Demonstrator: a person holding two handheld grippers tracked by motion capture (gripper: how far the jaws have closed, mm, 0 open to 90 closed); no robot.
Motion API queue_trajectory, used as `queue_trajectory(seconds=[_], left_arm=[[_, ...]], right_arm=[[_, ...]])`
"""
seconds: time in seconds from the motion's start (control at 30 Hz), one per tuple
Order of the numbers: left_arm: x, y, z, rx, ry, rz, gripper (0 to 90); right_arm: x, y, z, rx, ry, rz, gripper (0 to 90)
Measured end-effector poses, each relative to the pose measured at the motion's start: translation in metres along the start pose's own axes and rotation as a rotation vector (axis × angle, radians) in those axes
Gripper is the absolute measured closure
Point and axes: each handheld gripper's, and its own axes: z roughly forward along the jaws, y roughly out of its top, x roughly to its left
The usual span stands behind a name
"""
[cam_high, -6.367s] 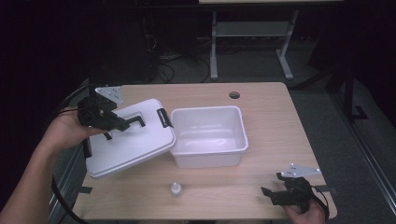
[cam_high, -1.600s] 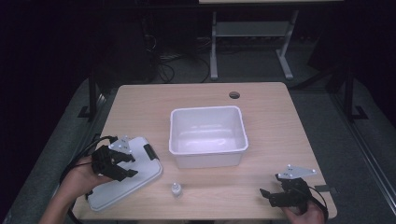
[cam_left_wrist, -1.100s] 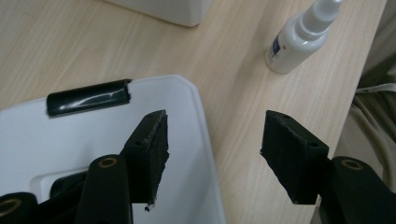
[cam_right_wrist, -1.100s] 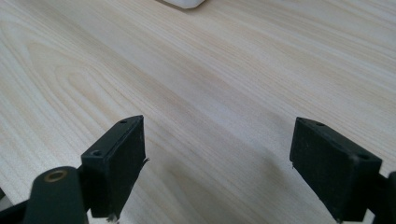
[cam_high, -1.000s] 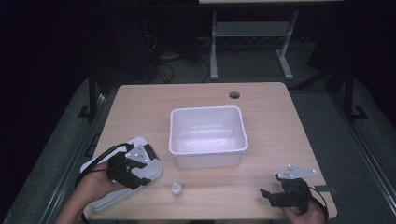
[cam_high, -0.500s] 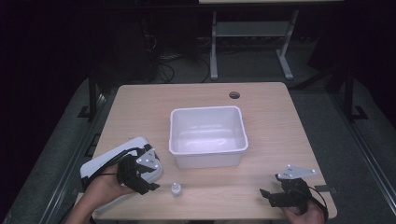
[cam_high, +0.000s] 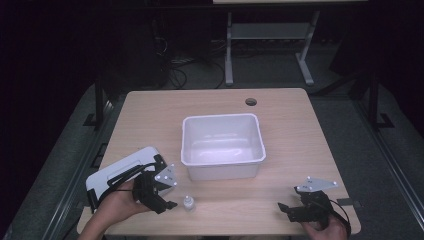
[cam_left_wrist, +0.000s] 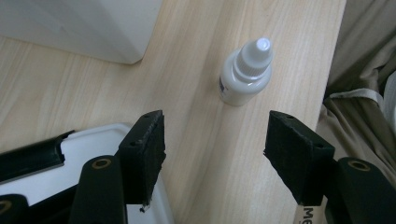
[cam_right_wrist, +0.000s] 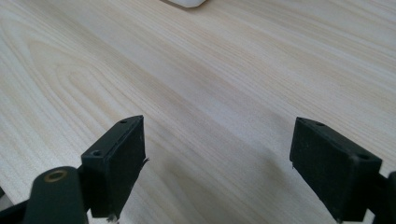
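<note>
Left claw gaping, nothing between the jaws; they've just been widening. Dropper bottle upright on tabletop just ahead. Light, slick, tippy: grab the body, not the cap. Right claw released.

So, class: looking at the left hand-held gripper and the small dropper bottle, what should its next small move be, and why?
Probably ease the left hand-held gripper forward until its pads flank the dropper bottle, then close. Its jaws stand open and have just been opening further, nothing lies between them, and the bottle stands upright on the table just ahead.
</note>
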Motion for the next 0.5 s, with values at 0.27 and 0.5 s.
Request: queue_trajectory(seconds=[0.27, 0.5], left_arm=[[-0.006, 0.007, 0.006, -0.009, -0.015, 0.009, 36.6], [-0.009, 0.014, 0.011, -0.006, -0.024, 0.023, 36.7]], right_arm=[[0.000, 0.000, 0.001, 0.000, -0.001, -0.006, 17.7], [0.000, 0.000, 0.001, 0.002, 0.002, -0.006, 17.6]])
